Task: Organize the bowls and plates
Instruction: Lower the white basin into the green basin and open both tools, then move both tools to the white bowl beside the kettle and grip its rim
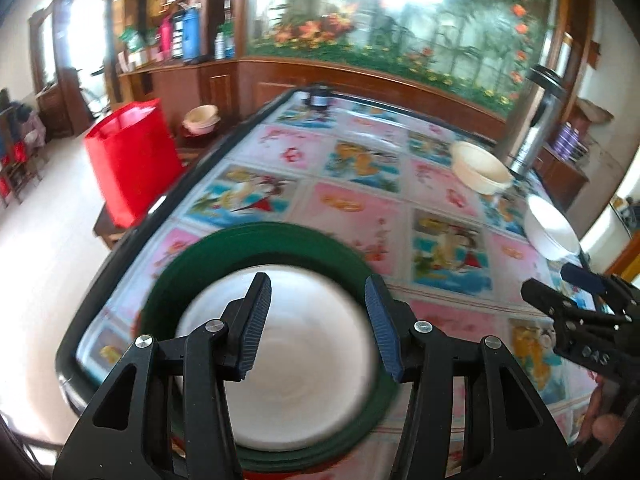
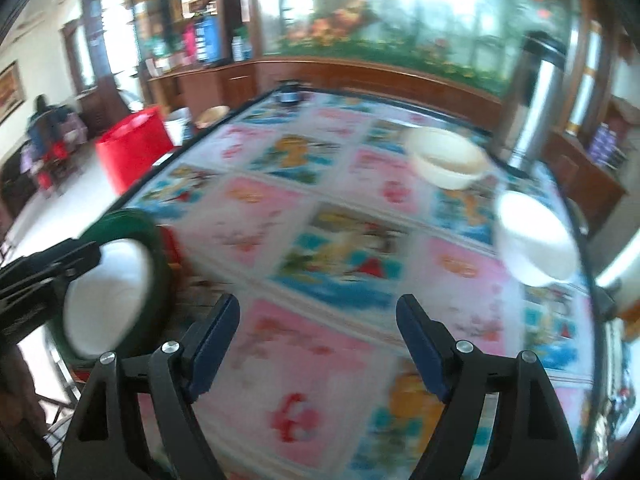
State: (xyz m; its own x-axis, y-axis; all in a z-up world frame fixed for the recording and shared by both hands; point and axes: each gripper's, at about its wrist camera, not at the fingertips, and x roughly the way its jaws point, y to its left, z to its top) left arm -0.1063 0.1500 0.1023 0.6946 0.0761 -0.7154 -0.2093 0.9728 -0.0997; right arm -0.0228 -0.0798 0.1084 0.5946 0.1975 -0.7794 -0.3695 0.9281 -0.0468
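1. The left gripper (image 1: pixel 318 322) hung over the green-rimmed plates (image 1: pixel 256 344) at the near left of the table (image 1: pixel 352 216), its jaws parted with only air between them and the pads pressing on nothing; it was released.
2. The right gripper (image 2: pixel 318 344) was also released, jaws standing wide over a bare pink square of the patterned tablecloth (image 2: pixel 304 380), with nothing between them.
3. The left wrist view showed the plate stack from above: a white centre ringed by dark green, with further green rims stepped beneath it. The right wrist view caught the same stack (image 2: pixel 116 280) only edge-on at its left border, partly behind the dark body of the left gripper.
4. In the left wrist view the right gripper (image 1: pixel 560 280) entered from the right edge, near the white bowl (image 1: pixel 552 232).
5. The white bowl (image 2: pixel 536 240) lay far to the right of the right gripper, well apart from it; the cream bowl (image 2: pixel 448 160) sat farther back, just beyond it.
6. A steel flask (image 1: pixel 540 120) stood behind the cream bowl (image 1: pixel 480 168) at the far right.
7. Off the table's left side stood a red bag (image 1: pixel 132 160).
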